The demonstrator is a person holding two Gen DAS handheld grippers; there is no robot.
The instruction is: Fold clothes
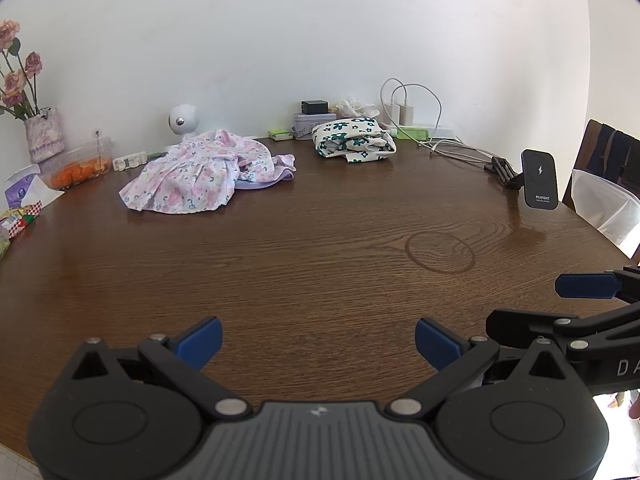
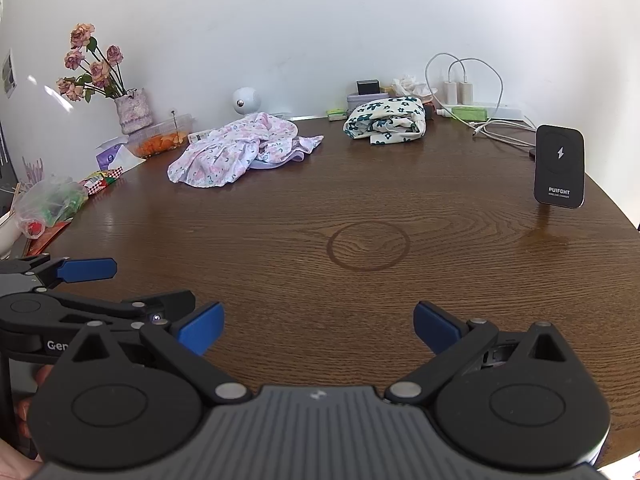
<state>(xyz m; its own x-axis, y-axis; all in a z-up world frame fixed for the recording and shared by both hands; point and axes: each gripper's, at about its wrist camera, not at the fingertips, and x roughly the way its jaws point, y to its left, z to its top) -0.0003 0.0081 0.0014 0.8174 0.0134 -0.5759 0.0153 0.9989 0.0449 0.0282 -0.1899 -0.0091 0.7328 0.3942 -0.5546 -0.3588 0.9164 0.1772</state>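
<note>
Spreading across both views, a dark wooden table point(image 1: 320, 240) lies mostly bare at its near half, with two garments waiting at the far side. A pink flowered dress point(image 1: 192, 178) sits crumpled toward the far left, bunched over a lilac piece of cloth whose shape cannot be made out; a cream cloth with dark green flowers point(image 1: 354, 140) lies in a rough bundle to its right, near the wall and apart from the dress. Both are well beyond the tools. The left gripper point(image 1: 318, 344) hovers low over the near edge, its blue pads spread wide and holding nothing; the right gripper point(image 2: 318, 328) is just beside it, equally wide and empty. Smaller items ring the table: a black charging stand point(image 2: 559, 166) at the right, a vase of dried roses point(image 2: 134, 110) at the far left, white cables point(image 1: 444, 146) by the wall.

No fold appears to have begun. The likely first step is to reach for one garment, and it would go best by drawing it to the bare middle, pinching two corners or shoulders and spreading it flat first, clear of the cables and the stand.
</note>
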